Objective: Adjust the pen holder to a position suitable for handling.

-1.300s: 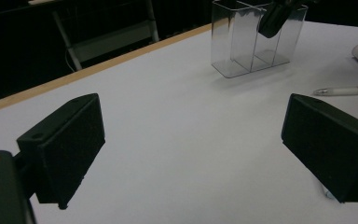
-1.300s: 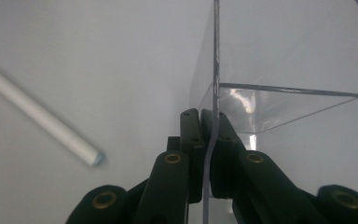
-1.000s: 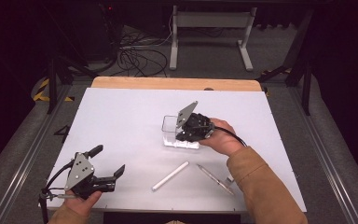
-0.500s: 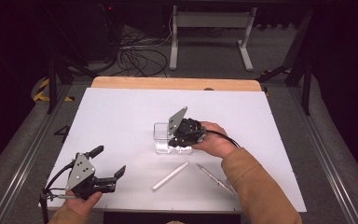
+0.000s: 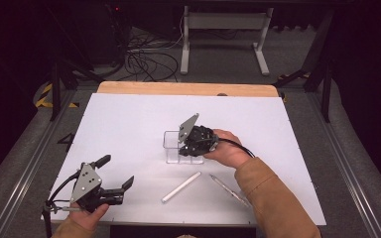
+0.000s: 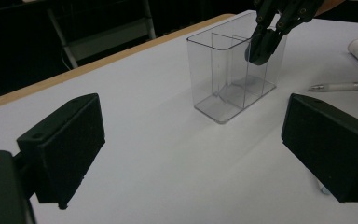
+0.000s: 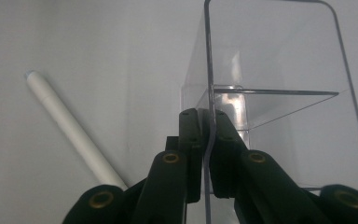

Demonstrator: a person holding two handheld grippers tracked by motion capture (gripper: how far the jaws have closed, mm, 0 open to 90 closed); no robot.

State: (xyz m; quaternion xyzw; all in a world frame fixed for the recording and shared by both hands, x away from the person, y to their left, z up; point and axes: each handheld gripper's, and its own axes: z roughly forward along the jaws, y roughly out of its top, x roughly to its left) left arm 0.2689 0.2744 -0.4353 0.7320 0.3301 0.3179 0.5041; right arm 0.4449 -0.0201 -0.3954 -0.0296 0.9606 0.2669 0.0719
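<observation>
A clear plastic box with an inner divider stands upright on the white table top. My right gripper is shut on the box's near side wall, one jaw inside and one outside; the right gripper view shows the thin wall pinched in my right gripper. My left gripper rests at the front left, open with nothing between its jaws. From the left gripper view the box sits ahead of that open left gripper, with the right gripper on its rim.
A white marker and a slim pen lie on the table in front of the box. The table's wooden far edge borders a dark floor with cables and a metal stand.
The right gripper has shifted a little to the left with the box, which was tipped a second ago and now stands upright. The left gripper has stayed put.
</observation>
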